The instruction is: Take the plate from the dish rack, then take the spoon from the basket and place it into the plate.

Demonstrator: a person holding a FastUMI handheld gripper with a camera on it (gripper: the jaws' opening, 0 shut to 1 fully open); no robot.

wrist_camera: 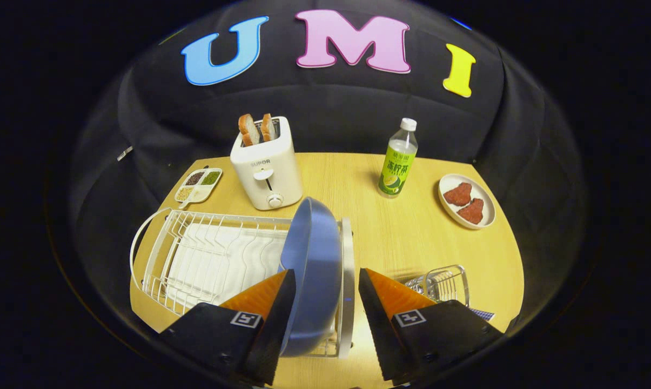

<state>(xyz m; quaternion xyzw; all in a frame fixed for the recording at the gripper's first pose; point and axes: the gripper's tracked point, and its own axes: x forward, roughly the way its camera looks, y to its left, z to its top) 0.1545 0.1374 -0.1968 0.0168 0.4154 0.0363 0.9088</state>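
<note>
A blue plate [317, 254] stands on edge in the right end of the white wire dish rack [195, 254], leaning slightly toward the toaster. My gripper [326, 272] is open and straddles the plate's near rim. The left finger lies close against the plate's hollow face. A gap shows between the right finger and the plate's back. A small wire basket [445, 283] sits on the table just beyond the right finger; what lies in it is hard to make out.
On the wooden table [401, 237] behind the rack stand a white toaster [266, 167] holding two bread slices, a divided dish of seeds [198, 185] and a green-labelled bottle [398, 159]. A white plate with two red pieces [467, 201] lies at the far right.
</note>
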